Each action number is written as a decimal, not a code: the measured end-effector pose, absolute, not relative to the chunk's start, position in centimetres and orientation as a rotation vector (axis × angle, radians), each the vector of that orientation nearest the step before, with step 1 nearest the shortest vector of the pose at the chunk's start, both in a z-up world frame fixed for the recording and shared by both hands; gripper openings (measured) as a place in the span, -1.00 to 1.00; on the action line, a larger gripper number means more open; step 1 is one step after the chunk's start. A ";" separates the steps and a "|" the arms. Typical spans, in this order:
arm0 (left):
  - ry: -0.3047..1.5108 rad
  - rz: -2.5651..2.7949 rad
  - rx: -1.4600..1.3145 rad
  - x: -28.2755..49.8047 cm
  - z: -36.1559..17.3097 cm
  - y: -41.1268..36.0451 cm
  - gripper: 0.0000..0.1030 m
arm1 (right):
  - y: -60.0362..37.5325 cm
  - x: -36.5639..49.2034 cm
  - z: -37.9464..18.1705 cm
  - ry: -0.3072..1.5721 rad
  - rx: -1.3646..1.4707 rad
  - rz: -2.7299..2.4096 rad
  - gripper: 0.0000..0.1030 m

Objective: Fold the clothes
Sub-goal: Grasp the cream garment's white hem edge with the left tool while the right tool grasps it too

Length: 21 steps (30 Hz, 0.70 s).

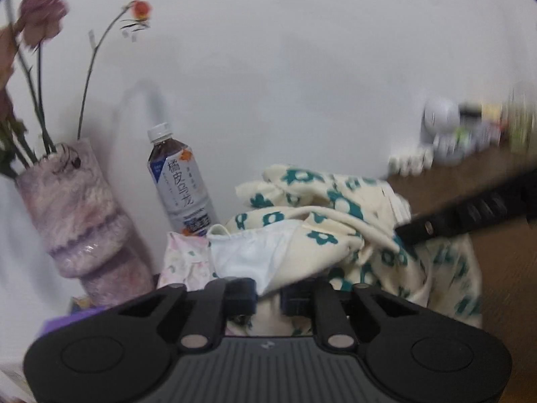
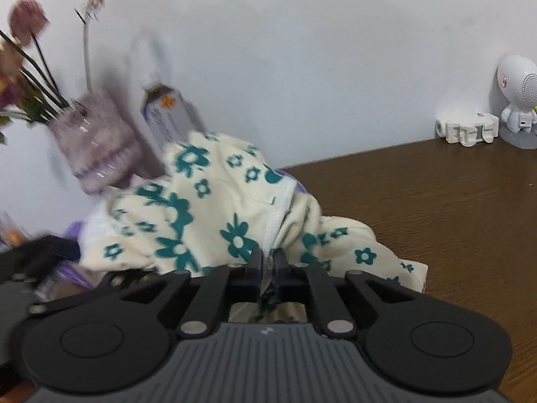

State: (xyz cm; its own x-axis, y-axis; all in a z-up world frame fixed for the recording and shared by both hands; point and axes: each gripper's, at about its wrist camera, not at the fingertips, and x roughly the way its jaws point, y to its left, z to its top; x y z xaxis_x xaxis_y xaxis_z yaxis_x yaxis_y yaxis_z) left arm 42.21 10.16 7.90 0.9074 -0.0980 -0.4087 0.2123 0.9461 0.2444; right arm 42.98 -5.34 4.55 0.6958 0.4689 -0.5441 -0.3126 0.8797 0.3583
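A cream garment with teal flowers lies bunched on the brown table; it also shows in the right wrist view. My left gripper is shut on a fold of it, white lining showing. My right gripper is shut on a stitched hem of the same garment. The right gripper shows as a black arm in the left wrist view, reaching onto the cloth. A pale pink patterned garment lies under the cream one at left.
A fuzzy purple vase with flowers and a tea bottle stand against the white wall at left. A white robot figurine and a small white block stand at the back right. The brown table spreads right.
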 end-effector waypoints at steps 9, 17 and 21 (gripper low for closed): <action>0.224 -0.175 0.228 36.1 15.6 7.9 -0.89 | -8.4 37.1 12.5 0.505 0.239 0.446 -0.92; 0.057 -0.170 0.183 24.3 23.5 5.6 -0.89 | -11.5 28.1 22.1 0.316 0.207 0.456 -0.92; 0.030 -0.177 0.175 16.7 23.6 4.4 -0.89 | -12.4 22.4 24.7 0.262 0.170 0.477 -0.92</action>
State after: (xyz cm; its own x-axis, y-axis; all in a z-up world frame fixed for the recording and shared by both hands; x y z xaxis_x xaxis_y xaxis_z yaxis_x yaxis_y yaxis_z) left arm 16.68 4.44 23.60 0.9840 -0.1721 -0.0455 0.1774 0.9693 0.1704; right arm 22.35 -12.39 24.73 0.8562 0.4728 -0.2082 -0.4296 0.8754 0.2215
